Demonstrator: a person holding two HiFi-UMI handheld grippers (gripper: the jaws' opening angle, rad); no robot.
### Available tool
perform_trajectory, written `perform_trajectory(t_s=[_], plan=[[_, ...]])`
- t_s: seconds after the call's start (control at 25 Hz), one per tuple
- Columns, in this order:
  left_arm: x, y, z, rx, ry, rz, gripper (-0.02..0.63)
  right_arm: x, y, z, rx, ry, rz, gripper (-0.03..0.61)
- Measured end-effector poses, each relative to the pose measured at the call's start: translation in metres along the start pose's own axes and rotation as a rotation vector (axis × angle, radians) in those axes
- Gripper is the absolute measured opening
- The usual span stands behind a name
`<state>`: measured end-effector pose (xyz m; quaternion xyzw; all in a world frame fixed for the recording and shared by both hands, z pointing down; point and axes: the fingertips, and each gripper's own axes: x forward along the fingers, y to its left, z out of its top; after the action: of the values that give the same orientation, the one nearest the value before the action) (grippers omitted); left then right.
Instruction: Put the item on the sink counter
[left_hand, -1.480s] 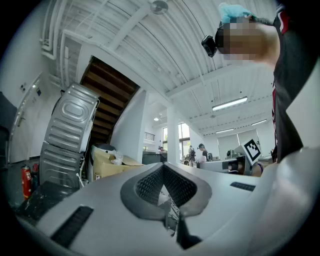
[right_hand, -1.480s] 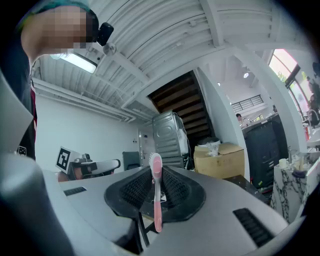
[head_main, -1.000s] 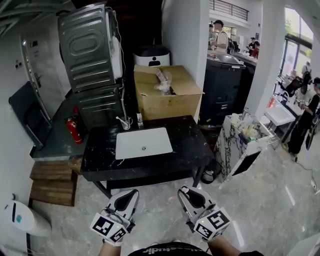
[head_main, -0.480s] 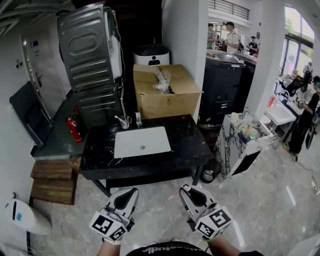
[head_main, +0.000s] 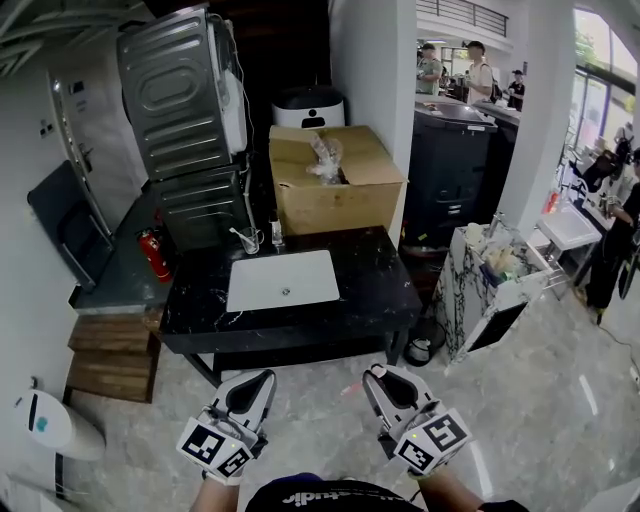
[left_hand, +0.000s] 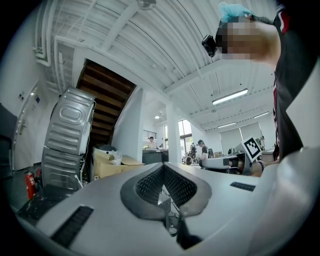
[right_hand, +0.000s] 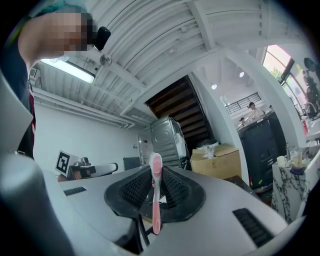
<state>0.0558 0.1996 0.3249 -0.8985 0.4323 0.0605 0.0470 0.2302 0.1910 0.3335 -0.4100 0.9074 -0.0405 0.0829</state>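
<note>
The sink counter (head_main: 372, 288) is a black marble table with a white basin (head_main: 283, 281) set in it, standing in front of me across a strip of floor. Both grippers hang low over the floor, short of the counter's front edge. My right gripper (head_main: 376, 374) is shut on a pink toothbrush (right_hand: 156, 196), which stands upright between the pads with its bristle head on top. My left gripper (head_main: 262, 379) is shut with nothing between its pads (left_hand: 150, 182).
A cardboard box (head_main: 335, 182) and a tilted metal appliance casing (head_main: 183, 100) stand behind the counter. A glass cup (head_main: 249, 241) sits at its back edge. Wooden steps (head_main: 108, 355) and a fire extinguisher (head_main: 153, 255) are on the left, a small marble cabinet (head_main: 482, 290) on the right. People (head_main: 478, 70) stand far back.
Both grippers have stayed almost where they were, the right one still gripping the toothbrush. The head view has shifted slightly. The people at the far back have moved about.
</note>
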Motion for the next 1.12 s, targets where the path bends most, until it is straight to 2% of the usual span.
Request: perform_trajectory(t_s=[0.32,0.56,0.76,1.12], plan=[[0.008,0.01,-0.007,0.005,0.022,0.026,0.015,0.013,-0.013,-0.008,0.027,0.009,0.016,0.089],[0.023,0.042,-0.022,-0.008,0.027,0.031,0.015,0.047,-0.024,-0.018,0.031,0.024,0.015,0.089],[0.043,0.096,-0.03,-0.022,0.021,0.041,0.015,0.102,-0.035,-0.025,0.024,0.046,0.017,0.089],[0.083,0.232,-0.034,-0.026,-0.005,0.059,0.015,0.247,-0.051,-0.026,0.005,0.033,0.041,0.089]])
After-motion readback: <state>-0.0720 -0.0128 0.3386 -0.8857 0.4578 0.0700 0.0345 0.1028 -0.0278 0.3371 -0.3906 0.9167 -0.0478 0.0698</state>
